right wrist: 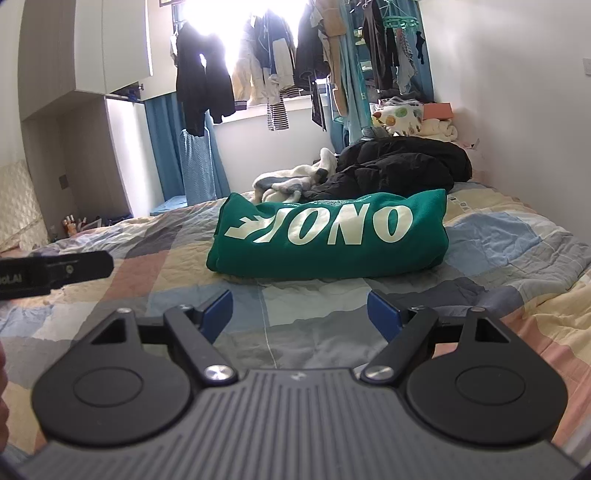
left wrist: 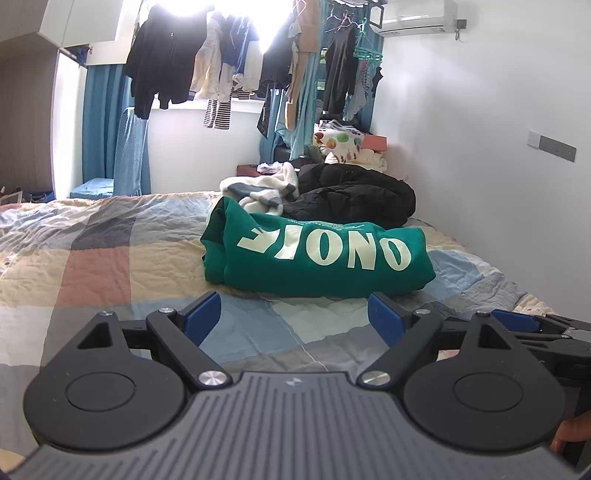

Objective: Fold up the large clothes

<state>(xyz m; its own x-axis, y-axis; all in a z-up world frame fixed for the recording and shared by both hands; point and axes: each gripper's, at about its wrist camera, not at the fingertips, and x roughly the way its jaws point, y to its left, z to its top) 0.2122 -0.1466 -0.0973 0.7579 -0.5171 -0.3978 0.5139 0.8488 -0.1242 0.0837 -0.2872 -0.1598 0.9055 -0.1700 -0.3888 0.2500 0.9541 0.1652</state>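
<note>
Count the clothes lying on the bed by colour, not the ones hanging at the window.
Green: 1, folded sweatshirt
Black: 1, jacket
White and grey: 1, crumpled garment
Total: 3

Window [left wrist: 236, 22] blown out white, green sweatshirt's [left wrist: 317, 254] folded underside hidden, person's fingers [left wrist: 570, 432] cut by frame edge

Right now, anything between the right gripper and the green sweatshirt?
Nothing: only bare patchwork quilt between the open right gripper and the folded green sweatshirt, shown in the right wrist view.
</note>
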